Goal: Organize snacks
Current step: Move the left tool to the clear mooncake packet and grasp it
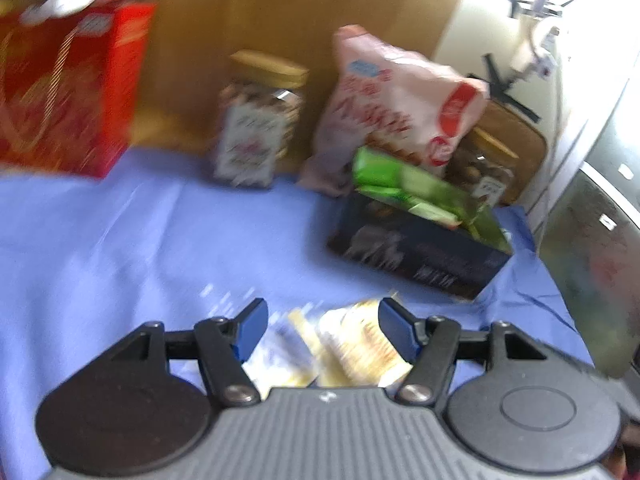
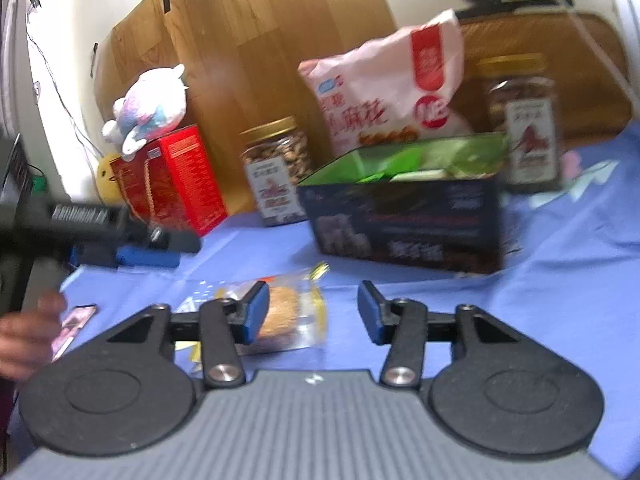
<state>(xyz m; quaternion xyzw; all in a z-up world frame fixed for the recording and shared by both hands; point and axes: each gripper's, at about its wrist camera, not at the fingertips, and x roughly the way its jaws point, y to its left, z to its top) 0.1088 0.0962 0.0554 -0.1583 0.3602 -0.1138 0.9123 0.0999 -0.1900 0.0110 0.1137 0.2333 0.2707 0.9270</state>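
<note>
A blue cloth [image 2: 560,264] covers my work table, backed by a wooden panel [image 2: 256,40]. Along that panel stand a red carton [image 2: 176,184] with a plush toy [image 2: 152,108] on top, a gold-lidded jar of nuts [image 2: 276,172], a pink-and-white snack bag [image 2: 392,88] printed with red Chinese characters too blurred to read with confidence, and a second jar [image 2: 524,124]. In front sits the dark open box [image 2: 404,220] holding green packets [image 1: 416,188]; its white lettering is smeared.

My left gripper [image 1: 323,328] hangs over pale yellow wrapped snacks [image 1: 360,344] lying on the cloth between its blue pads, jaws about half apart and holding nothing.

My right gripper [image 2: 313,312] is likewise half open and empty; a clear-wrapped round biscuit [image 2: 284,312] lies just beyond its left pad, touching neither jaw that I can make out.
</note>
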